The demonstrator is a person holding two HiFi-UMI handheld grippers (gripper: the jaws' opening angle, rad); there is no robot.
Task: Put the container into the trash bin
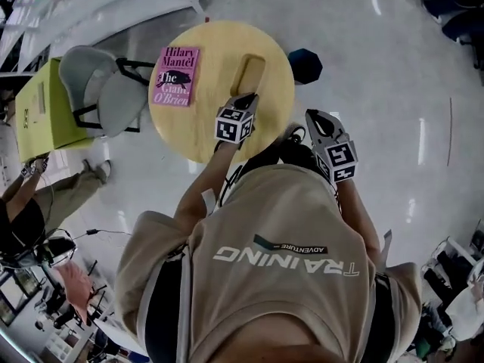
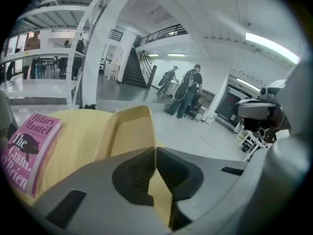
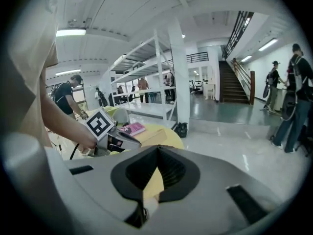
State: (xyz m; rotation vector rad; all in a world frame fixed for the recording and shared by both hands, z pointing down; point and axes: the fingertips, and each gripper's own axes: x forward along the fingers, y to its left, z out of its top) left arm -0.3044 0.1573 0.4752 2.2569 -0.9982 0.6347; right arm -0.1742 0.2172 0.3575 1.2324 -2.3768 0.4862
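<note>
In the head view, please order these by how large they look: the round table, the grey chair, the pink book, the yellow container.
Largest to smallest:
round table
grey chair
pink book
yellow container
The left tongs cover the container's near end, so book versus container is less sure.

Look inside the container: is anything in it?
Nothing shows inside the container; the part of its floor in view looks bare. The left gripper covers its near end, so that bit stays hidden.
</note>
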